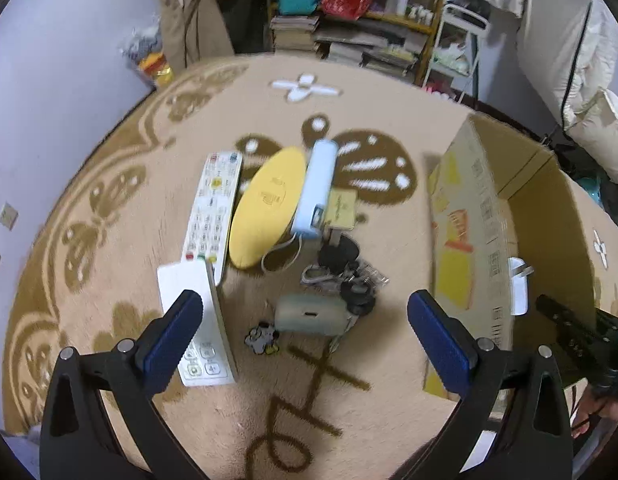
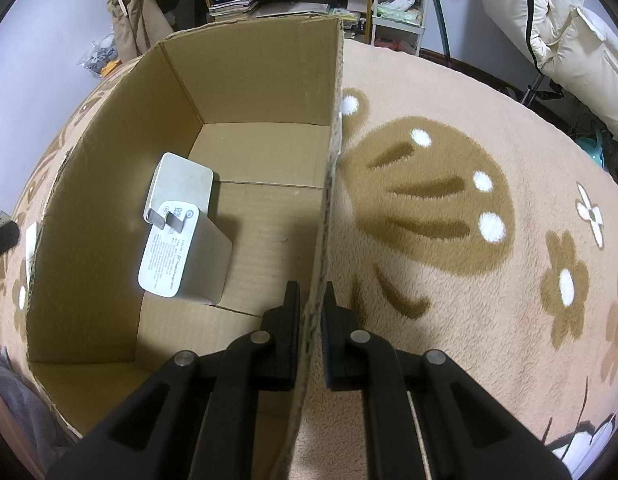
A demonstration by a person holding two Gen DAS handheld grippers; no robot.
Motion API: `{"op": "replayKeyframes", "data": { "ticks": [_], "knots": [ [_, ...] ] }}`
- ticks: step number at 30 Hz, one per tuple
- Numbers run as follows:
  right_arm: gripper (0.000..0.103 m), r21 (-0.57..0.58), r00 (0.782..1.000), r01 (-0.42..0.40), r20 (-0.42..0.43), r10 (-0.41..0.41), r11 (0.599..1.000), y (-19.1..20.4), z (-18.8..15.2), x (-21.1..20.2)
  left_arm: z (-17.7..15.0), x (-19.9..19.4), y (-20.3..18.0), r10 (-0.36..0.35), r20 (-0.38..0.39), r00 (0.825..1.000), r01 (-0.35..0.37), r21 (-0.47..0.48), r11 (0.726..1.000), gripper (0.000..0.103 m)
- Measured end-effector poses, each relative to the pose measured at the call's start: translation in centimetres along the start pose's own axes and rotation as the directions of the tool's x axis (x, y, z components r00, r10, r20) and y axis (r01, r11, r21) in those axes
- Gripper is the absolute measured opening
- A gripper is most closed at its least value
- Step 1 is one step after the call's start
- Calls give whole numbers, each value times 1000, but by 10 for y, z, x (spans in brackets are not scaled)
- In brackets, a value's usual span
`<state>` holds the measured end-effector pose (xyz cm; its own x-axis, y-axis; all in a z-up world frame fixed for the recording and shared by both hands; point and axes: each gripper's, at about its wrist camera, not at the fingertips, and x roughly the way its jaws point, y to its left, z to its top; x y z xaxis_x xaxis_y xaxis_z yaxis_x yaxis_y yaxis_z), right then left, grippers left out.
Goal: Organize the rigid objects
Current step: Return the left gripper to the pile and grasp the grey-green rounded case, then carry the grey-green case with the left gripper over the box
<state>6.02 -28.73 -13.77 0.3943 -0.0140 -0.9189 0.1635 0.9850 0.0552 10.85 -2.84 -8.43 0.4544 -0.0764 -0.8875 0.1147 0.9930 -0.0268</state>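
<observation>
Over on the left, the left claw (image 1: 305, 320) hangs spread wide and empty above the rug (image 1: 109, 200). Beneath it lies the clutter: two white remotes (image 1: 213, 208), a yellow oval case (image 1: 265, 208), a pale blue power bank (image 1: 315, 188), a grey-green pouch (image 1: 309, 314) and a tangle of keys (image 1: 349, 280). All stiff, light stuff, I'd say; take the remotes across their narrow sides, since the smooth plastic may slip. The key pile is too blurred to sort out. Moving right, the cardboard box (image 2: 249, 80) sits open with a white charger (image 2: 185, 232) already inside. The right claw (image 2: 311, 300) is pinching the box's wall, steadying it; its near corner is cut off.
</observation>
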Motion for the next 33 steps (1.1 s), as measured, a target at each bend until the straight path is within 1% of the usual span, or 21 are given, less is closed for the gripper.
{"op": "replayKeyframes", "data": {
  "ticks": [5, 12, 14, 15, 16, 20, 22, 24, 25, 26, 27, 31, 33],
  "knots": [
    [11, -1, 1000, 1, 0, -1, 1000, 0, 0, 0, -4, 16, 7, -2, -44, 999, 2, -1, 1000, 101],
    [11, 1, 1000, 0, 0, 0, 1000, 1, 0, 1, -7, 34, 5, -16, -73, 997, 16, -3, 1000, 99],
    [11, 0, 1000, 1, -1, -1, 1000, 2, 0, 2, -9, 37, 2, -26, -72, 997, 26, 10, 1000, 90],
    [11, 1, 1000, 0, 0, 0, 1000, 1, 0, 1, -9, 39, 1, -29, -79, 996, 30, 12, 999, 83],
    [11, 3, 1000, -1, -1, 1, 1000, 1, 0, 2, -9, 41, -1, -33, -87, 996, 34, 13, 999, 80],
    [11, 1, 1000, 0, 0, 0, 1000, 1, 0, 2, -11, 48, -5, -34, -103, 994, 37, 22, 999, 75],
    [11, 2, 1000, -1, -1, 1, 1000, 1, 0, 2, -13, 55, -6, -46, -132, 990, 48, 11, 999, 73],
    [11, 1, 1000, -1, 0, 1, 1000, 1, 0, 2, -13, 60, -6, -58, -145, 988, 57, -6, 998, 65],
    [11, 2, 1000, -1, -1, 1, 1000, 1, 0, 2, -13, 64, -6, -50, -149, 988, 49, -8, 999, 59],
    [11, 4, 1000, -2, -2, 2, 1000, 1, 0, 2, -13, 67, -6, -39, -152, 988, 38, -9, 999, 58],
    [11, 6, 1000, -3, -2, 3, 1000, 1, 0, 2, -13, 70, -5, -23, -158, 987, 22, -11, 1000, 53],
    [11, 8, 1000, -6, -3, 6, 1000, 1, 0, 4, -11, 69, 3, -49, -152, 987, 39, -68, 997, 52],
    [11, 8, 1000, -6, -2, 6, 1000, 0, 0, 3, -10, 70, 4, -49, -153, 987, 37, -76, 996, 52]
  ]
}}
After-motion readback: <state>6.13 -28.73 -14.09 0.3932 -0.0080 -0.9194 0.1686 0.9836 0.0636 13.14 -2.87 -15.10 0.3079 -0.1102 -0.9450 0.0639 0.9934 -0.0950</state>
